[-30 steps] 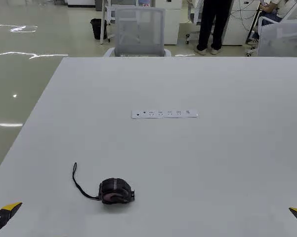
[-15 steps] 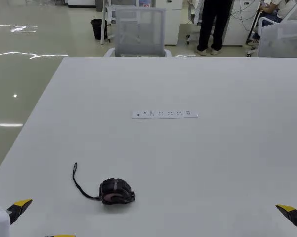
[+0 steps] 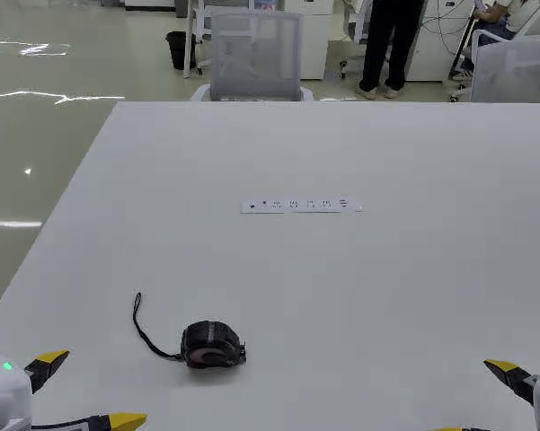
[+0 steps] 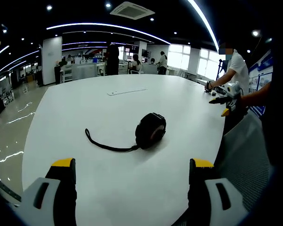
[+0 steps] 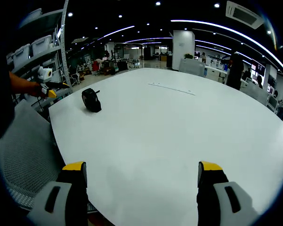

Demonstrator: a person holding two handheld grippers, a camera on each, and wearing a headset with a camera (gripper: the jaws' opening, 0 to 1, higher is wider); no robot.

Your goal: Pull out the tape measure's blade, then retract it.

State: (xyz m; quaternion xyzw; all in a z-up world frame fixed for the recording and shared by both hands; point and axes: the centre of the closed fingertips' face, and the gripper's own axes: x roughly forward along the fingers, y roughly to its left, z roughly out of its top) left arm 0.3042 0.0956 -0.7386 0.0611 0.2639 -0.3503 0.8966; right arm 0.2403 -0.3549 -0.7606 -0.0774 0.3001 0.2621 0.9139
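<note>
Head view: the large white rectangular bench (image 3: 386, 269) carries very little, which leaves free room along its surface for a blade to run out. A grey mesh-backed chair (image 3: 254, 54) stands at the far edge, and a long white power strip (image 3: 301, 206) sits flush near the middle, well apart from the work. The left gripper (image 4: 133, 163) has its yellow-tipped jaws spread wide and holds nothing. It aims straight at the task object from near the bench's front-left corner, presumably lined up to clamp the case. The right gripper (image 5: 142, 165) is equally wide open and empty, well off to the other side; likely reserved for the blade end. The round black tape measure (image 3: 212, 345) lies at front-left on the bench, no blade drawn out, untouched. Its thin black wrist strap (image 3: 144, 327) trails off to the left, clear of both grippers. Judgement: pull not yet begun.
</note>
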